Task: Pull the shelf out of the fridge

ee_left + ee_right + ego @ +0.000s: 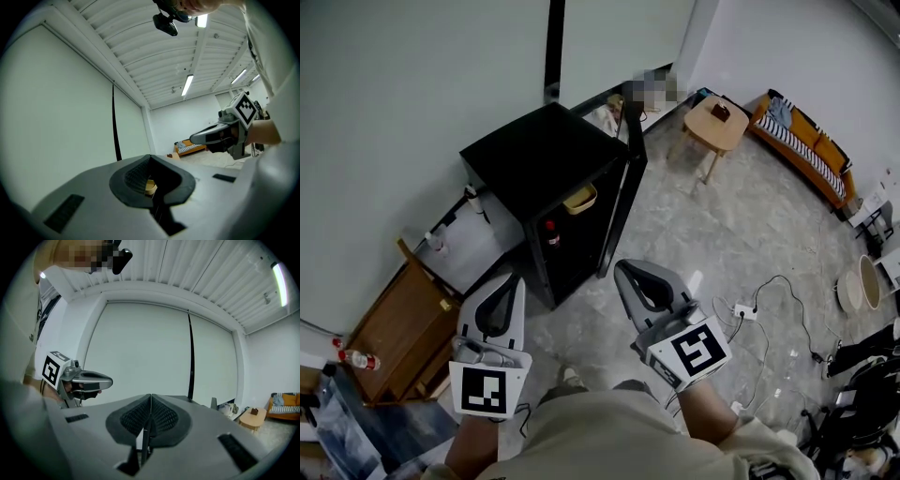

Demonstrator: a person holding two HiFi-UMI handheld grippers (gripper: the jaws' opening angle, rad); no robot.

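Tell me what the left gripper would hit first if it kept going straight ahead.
Probably the black fridge, at its open front near the yellow tray seen past the left gripper. Only floor seems to lie between.

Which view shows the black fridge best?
Head view: the whole black fridge, door open, from above. Each gripper view's own jaws block it; the left gripper view shows only a yellow sliver through them.

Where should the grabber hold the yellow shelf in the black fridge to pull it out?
I'd take the yellowish shelf by its front lip, coming level from the fridge's open front. That edge sticks out toward the person, while the black top covers the rest from above and the open door stands beside it.
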